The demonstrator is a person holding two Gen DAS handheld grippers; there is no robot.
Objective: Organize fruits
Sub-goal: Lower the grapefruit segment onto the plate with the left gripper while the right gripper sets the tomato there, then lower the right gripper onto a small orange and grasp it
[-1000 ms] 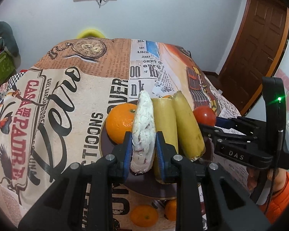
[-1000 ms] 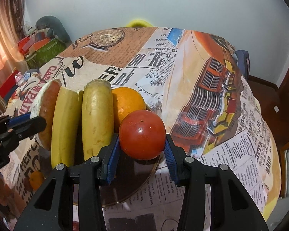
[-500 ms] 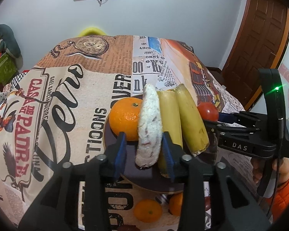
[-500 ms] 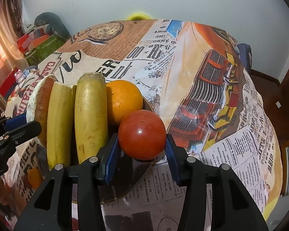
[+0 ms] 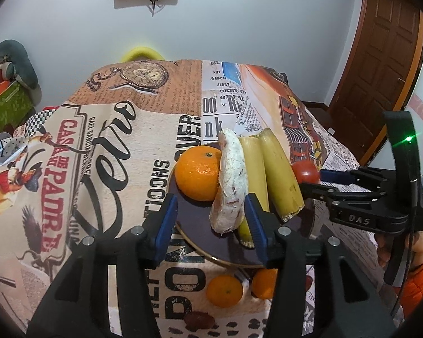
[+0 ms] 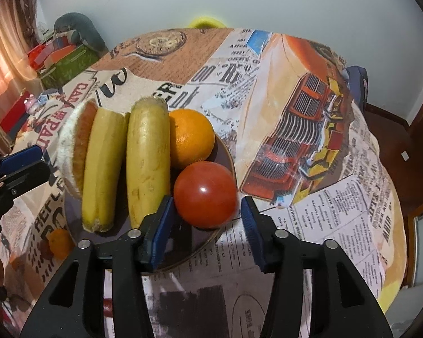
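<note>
Two pairs of black tongs with blue rubber pads stand apart, both having just been opening. Between the pads of the left tongs (image 5: 211, 219) leans a flat, white, fuzzy fruit slice (image 5: 230, 186), close to the right pad, well off the left. Between the pads of the right tongs (image 6: 207, 219) rests a smooth, glossy round tomato (image 6: 205, 194), just clear of both. Beyond lie two long yellow bananas (image 6: 148, 163) and a dimpled orange (image 6: 191, 138), all on a dark round plate (image 5: 194, 225). Behind the left tongs, two small oranges (image 5: 225, 290) sit on the printed cloth surface (image 5: 104, 152).
</note>
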